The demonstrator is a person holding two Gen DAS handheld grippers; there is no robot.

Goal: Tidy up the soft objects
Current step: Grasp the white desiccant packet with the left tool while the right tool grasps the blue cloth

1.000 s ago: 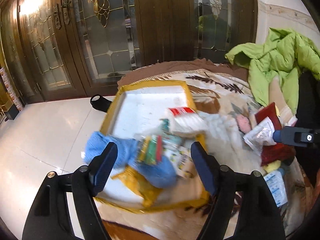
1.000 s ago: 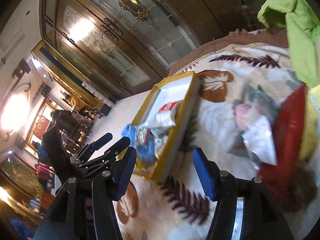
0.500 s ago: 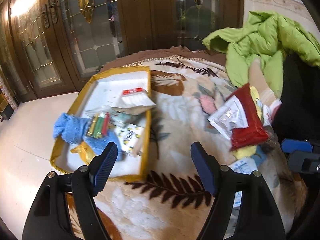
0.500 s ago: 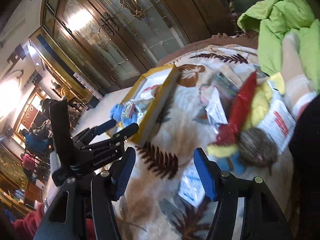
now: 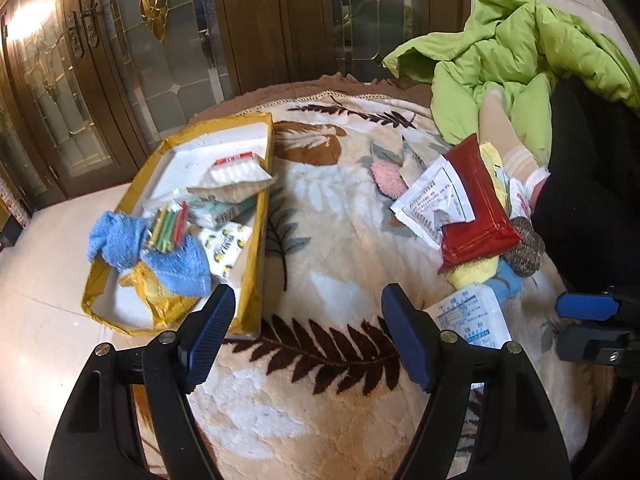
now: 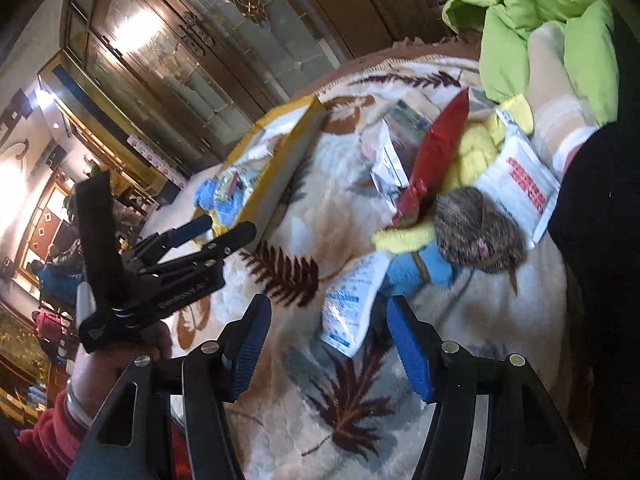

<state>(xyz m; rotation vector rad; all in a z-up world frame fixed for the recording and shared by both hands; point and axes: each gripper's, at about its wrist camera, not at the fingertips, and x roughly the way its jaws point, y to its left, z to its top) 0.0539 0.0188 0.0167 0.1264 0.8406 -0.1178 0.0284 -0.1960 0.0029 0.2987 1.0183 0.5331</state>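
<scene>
A pile of soft things lies by the right edge of the leaf-patterned plush blanket (image 5: 320,240): a red foil pouch (image 5: 476,208), a white printed sachet (image 5: 430,200), a yellow fleece cloth (image 6: 404,236) and a brown knitted ball (image 6: 478,232). The yellow-rimmed white tray (image 5: 256,264) at the left edge holds a blue terry cloth (image 5: 116,236) and small packets. Both the left hand-held gripper (image 5: 306,332) and right hand-held gripper (image 6: 328,344) are spread wide, holding nothing. The sachets' print is unreadable.

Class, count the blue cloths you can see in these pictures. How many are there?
2. One blue towel lies in the yellow tray; a smaller blue cloth sits under the pile beside the white packet. Others may be hidden.
</scene>
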